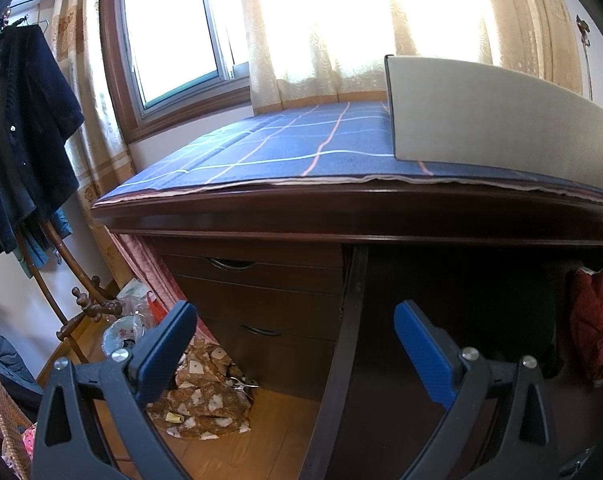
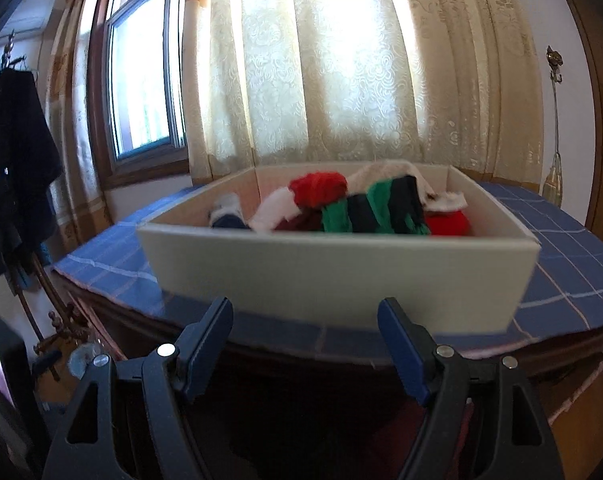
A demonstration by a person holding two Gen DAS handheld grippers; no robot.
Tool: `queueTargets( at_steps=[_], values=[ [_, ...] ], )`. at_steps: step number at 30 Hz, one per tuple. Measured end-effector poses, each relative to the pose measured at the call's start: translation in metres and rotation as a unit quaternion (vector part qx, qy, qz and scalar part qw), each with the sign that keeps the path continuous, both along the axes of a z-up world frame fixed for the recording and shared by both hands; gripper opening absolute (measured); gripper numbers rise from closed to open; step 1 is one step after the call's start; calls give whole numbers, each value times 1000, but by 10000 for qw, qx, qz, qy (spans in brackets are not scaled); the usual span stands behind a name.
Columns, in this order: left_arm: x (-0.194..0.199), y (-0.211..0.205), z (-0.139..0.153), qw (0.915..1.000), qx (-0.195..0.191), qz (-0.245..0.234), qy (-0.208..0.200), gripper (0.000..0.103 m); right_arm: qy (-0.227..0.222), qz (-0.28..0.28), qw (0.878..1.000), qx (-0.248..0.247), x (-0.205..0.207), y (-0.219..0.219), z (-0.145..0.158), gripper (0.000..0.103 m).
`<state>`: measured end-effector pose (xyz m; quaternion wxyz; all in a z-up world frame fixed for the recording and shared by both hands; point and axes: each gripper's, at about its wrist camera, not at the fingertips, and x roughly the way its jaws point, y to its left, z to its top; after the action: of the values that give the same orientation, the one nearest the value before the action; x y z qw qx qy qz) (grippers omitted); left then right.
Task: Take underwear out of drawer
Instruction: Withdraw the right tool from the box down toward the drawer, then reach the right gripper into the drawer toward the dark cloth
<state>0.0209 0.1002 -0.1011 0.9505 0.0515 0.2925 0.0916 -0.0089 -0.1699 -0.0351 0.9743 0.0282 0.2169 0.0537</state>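
So the underwear [image 2: 365,208] was a heap of bright cloth inside the white drawer box [image 2: 341,276] on the blue checked cloth [image 2: 573,264]. Nothing was out yet. The right gripper [image 2: 305,320] was near the box front, fingers apart and empty. The left gripper [image 1: 295,322] was lower by the desk drawers [image 1: 261,292], fingers apart too.

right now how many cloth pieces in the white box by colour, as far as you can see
red: 2
green and black striped: 1
white: 2
dark maroon: 1
blue with white: 1
total: 7 visible in the white box; blur may hide more
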Motion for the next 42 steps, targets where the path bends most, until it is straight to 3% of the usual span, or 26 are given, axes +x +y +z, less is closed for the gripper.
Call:
queueTargets(
  at_steps=[11,18,25,28,36,42],
  values=[
    [0,1,0,10000,-37,-5,3,101,1422,259,9895,38,5,-13,-60,77],
    [0,2,2,10000,-60,15,-22,101,2477,738,9659,-132,28,4,-94,77],
    [0,2,2,10000,-60,17,-26,101,3048,999,9466,-328,49,22,-114,77],
    [1,2,2,10000,-58,21,-30,101,3457,1087,9314,-347,66,30,-125,77],
    [1,3,0,10000,-73,22,-29,101,3813,1318,9065,-1247,94,55,-147,77],
    [0,3,-1,10000,-83,18,-48,101,3672,1380,9023,-1789,97,63,-165,77]
  ],
)
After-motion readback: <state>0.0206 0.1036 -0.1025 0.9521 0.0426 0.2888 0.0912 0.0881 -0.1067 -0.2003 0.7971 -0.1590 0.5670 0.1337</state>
